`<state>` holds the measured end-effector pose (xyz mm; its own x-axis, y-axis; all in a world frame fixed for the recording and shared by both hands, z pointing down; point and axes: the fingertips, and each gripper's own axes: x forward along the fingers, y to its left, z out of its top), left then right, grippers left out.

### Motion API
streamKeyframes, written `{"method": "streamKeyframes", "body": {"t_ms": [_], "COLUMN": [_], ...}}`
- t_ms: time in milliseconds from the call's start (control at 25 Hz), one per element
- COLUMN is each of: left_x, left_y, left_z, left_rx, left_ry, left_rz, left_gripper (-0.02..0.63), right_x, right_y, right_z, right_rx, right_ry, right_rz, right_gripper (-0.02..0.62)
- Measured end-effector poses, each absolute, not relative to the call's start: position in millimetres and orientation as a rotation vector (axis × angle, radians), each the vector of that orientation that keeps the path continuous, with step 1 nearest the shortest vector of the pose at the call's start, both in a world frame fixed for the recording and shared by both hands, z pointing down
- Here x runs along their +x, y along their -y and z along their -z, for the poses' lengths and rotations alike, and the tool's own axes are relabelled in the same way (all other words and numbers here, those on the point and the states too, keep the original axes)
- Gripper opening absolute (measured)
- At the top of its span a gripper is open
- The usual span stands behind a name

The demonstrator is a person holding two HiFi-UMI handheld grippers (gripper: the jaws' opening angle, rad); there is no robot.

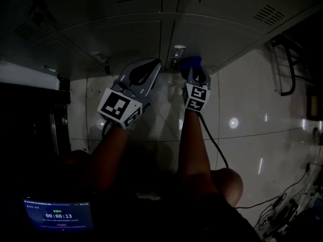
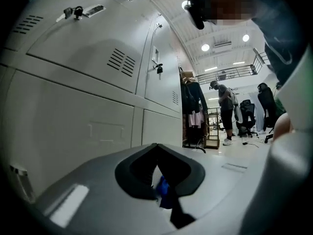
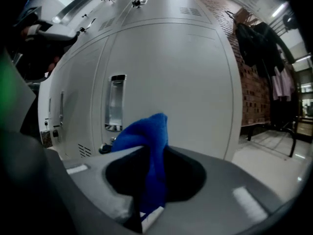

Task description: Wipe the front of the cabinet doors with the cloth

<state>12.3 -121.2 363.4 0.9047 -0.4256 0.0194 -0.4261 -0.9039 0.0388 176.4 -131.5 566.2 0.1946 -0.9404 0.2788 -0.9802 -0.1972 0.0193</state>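
Grey metal cabinet doors [image 1: 126, 39] fill the top of the head view, with a recessed handle [image 1: 178, 49] on the right-hand door. My right gripper [image 1: 193, 70] is shut on a blue cloth [image 1: 191, 62], which bunches out past the jaw tips just below that handle. In the right gripper view the cloth [image 3: 149, 151] stands up between the jaws in front of the door [image 3: 176, 67] and its handle [image 3: 116, 102]. My left gripper [image 1: 151, 68] hangs beside it, jaws shut, tips near the door's base. A small blue scrap [image 2: 164, 192] shows in its jaw slit.
Glossy floor tiles [image 1: 247, 100] spread to the right, with cables [image 1: 282, 200] and a black frame [image 1: 285, 64]. A dark unit [image 1: 30, 120] stands at the left. A timer screen [image 1: 58, 216] glows at the bottom left. A person [image 2: 226, 109] and a clothes rack [image 2: 193, 106] stand far off.
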Motion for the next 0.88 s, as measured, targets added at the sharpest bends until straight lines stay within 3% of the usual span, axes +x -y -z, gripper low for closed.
{"method": "streamKeyframes", "body": {"t_ms": [640, 880], "left_x": [14, 11], "left_y": [116, 122], "left_z": [-368, -367], "left_rx": [2.995, 2.983], "left_ry": [0.686, 0.726], "left_rz": [-0.033, -0.033], "left_gripper": [0.005, 0.005], "right_x": [319, 292], "right_y": [76, 74], "right_z": [-592, -605], "right_rx": [2.524, 2.525], "right_ry": [1.471, 1.548], "right_rz": [-0.457, -0.5], "right_gripper": [0.077, 0.075]}}
